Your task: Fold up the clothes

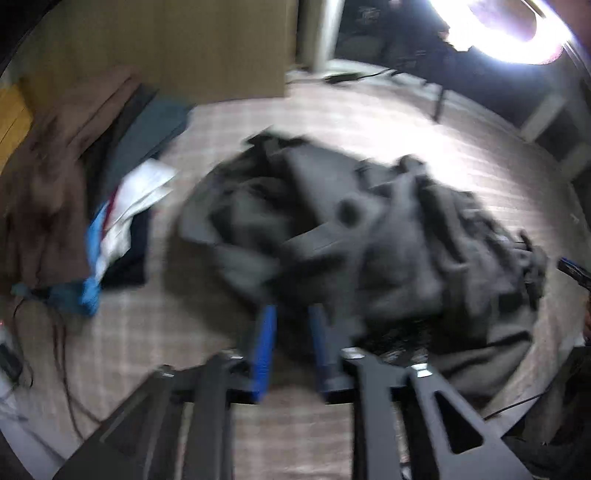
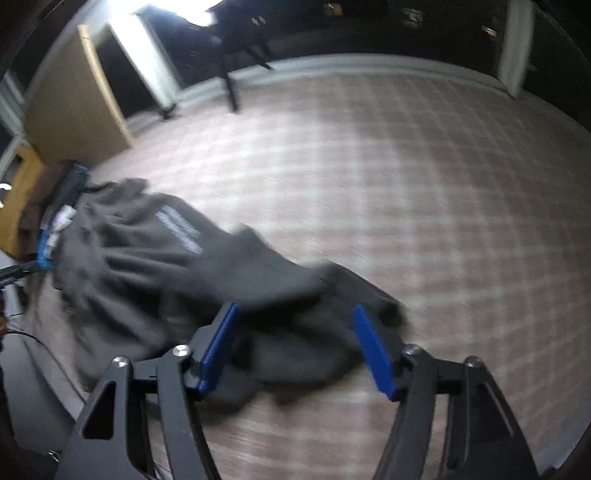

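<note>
A crumpled dark grey garment point(image 1: 351, 236) lies in a heap on the plaid bed cover point(image 1: 332, 110). My left gripper point(image 1: 291, 314) has its blue pads close together at the garment's near edge, with dark cloth between them. In the right wrist view the same grey garment point(image 2: 177, 258) spreads left of centre on the plaid cover point(image 2: 406, 184). My right gripper point(image 2: 295, 314) is open, its blue pads wide apart over the garment's near end, holding nothing. Both views are motion-blurred.
A pile of other clothes point(image 1: 122, 206), brown, dark blue, white and bright blue, lies at the left beside a brown board point(image 1: 166, 44). Cables point(image 1: 55, 350) run at the lower left. A bright lamp point(image 1: 517, 29) glares at the top right.
</note>
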